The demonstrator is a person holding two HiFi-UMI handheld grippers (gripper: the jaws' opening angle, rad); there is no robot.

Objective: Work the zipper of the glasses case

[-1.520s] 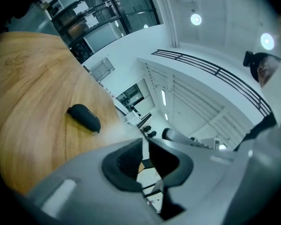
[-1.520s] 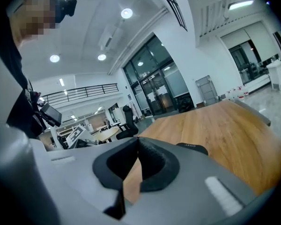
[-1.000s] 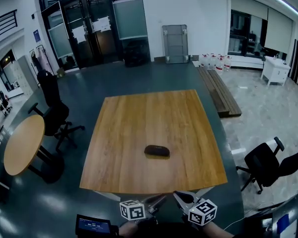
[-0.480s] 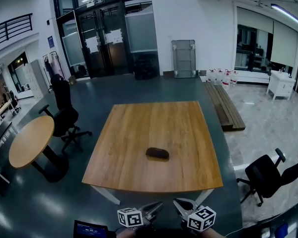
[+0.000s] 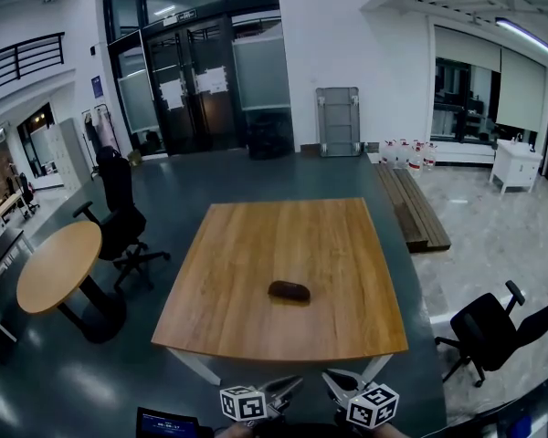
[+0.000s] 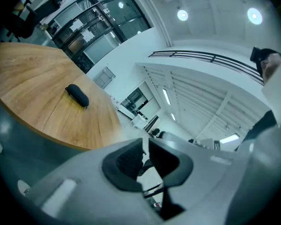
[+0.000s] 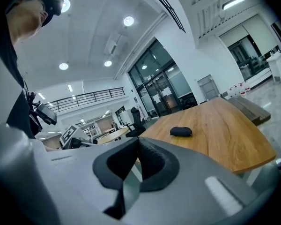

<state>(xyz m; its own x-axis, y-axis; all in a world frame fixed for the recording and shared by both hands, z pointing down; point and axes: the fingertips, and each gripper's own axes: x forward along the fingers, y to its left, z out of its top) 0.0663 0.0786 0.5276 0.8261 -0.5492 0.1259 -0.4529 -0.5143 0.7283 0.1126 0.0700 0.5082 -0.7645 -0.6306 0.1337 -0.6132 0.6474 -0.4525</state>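
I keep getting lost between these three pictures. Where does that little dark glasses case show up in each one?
Head view: the glasses case lies near the picture's centre, on the wooden table, closer to its near edge.
Left gripper view: upper left, on the tilted tabletop.
Right gripper view: right of centre, on the tabletop.
Shared landmark: the wooden table, with the case the only thing on it.

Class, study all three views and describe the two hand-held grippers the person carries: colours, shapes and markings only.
The left hand-held gripper and the right hand-held gripper match. Both have smooth, pale grey moulded bodies that end in two tapering jaws lined with black pads, which are visibly ribbed on the right one. In the head view each carries a white cube printed with black square markers.
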